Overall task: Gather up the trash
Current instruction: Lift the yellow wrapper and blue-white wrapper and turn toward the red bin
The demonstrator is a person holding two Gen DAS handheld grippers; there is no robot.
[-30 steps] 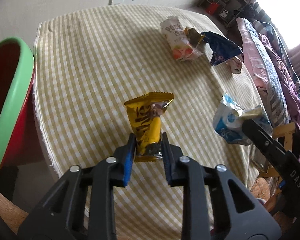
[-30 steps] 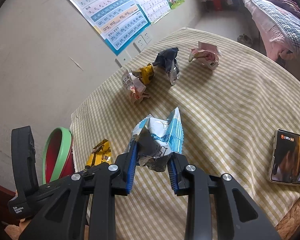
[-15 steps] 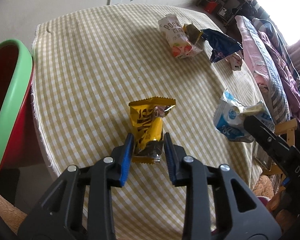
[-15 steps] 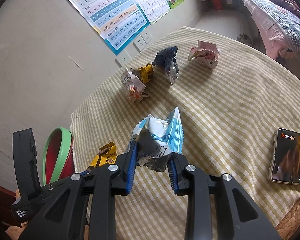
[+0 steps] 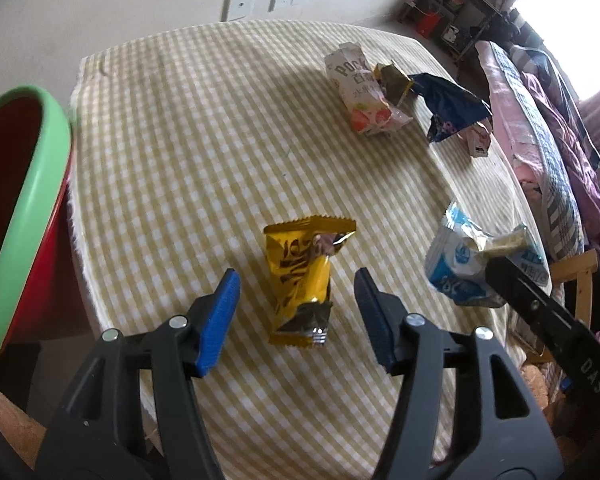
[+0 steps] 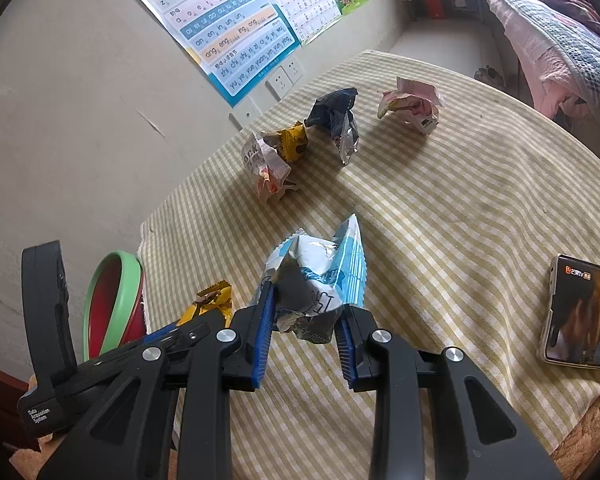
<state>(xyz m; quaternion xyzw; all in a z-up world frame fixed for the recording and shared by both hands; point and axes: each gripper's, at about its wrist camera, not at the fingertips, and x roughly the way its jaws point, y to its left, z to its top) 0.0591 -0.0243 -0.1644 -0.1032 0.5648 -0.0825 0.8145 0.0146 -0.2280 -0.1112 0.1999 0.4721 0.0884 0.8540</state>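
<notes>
A yellow snack wrapper (image 5: 302,276) lies flat on the checked tablecloth (image 5: 204,144). My left gripper (image 5: 296,312) straddles its lower end with the jaws opening, and the blue pads stand clear of the wrapper on both sides. The same yellow wrapper (image 6: 212,302) shows beyond the left gripper's body in the right wrist view. My right gripper (image 6: 306,332) is shut on a crumpled blue and white wrapper (image 6: 318,284), held above the cloth. That blue and white wrapper (image 5: 466,260) also appears at the right in the left wrist view.
A red bin with a green rim (image 5: 24,208) stands off the table's left edge. Several more wrappers lie at the far side: a Pocky pack (image 5: 362,88), a dark blue one (image 5: 452,108), a pink one (image 6: 412,106). A phone (image 6: 580,312) lies at the right edge.
The left gripper's jaws have spread apart and let go of the yellow wrapper, which now lies on the cloth. The right gripper keeps its grip and has not moved.
</notes>
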